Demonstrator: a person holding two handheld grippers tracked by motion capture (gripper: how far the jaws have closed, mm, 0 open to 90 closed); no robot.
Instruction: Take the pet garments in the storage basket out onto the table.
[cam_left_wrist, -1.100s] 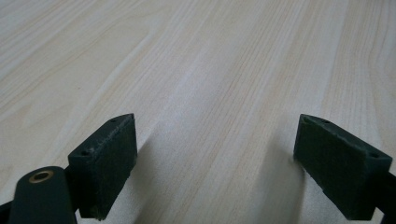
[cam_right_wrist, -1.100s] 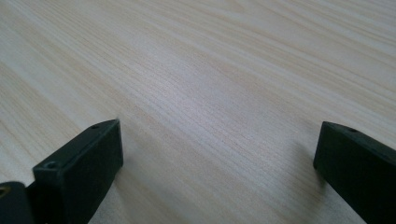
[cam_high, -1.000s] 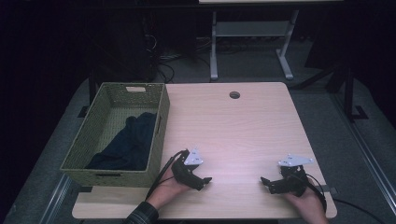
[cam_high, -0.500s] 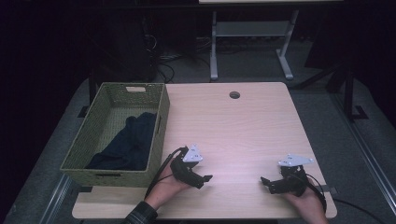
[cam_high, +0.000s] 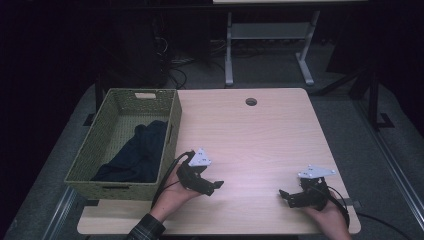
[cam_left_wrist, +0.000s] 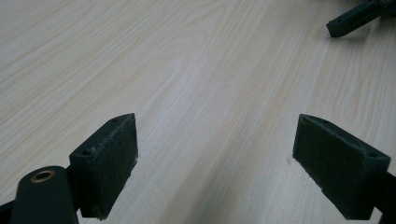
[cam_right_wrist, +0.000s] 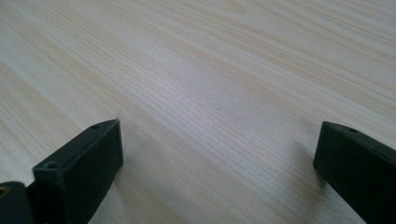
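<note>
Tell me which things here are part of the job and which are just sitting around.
Part of the job: left gripper, open; right gripper, open; green woven basket; dark cloth lying inside it.

Just sitting around: table; metal stand on the floor behind.

One basket (cam_high: 170, 131); one dark cloth (cam_high: 137, 155); two grippers (cam_high: 215, 186) (cam_high: 285, 196).

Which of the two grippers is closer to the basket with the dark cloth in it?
The left gripper, next to the woven basket at the table's left side. The right gripper sits well away, near the front right corner.
</note>
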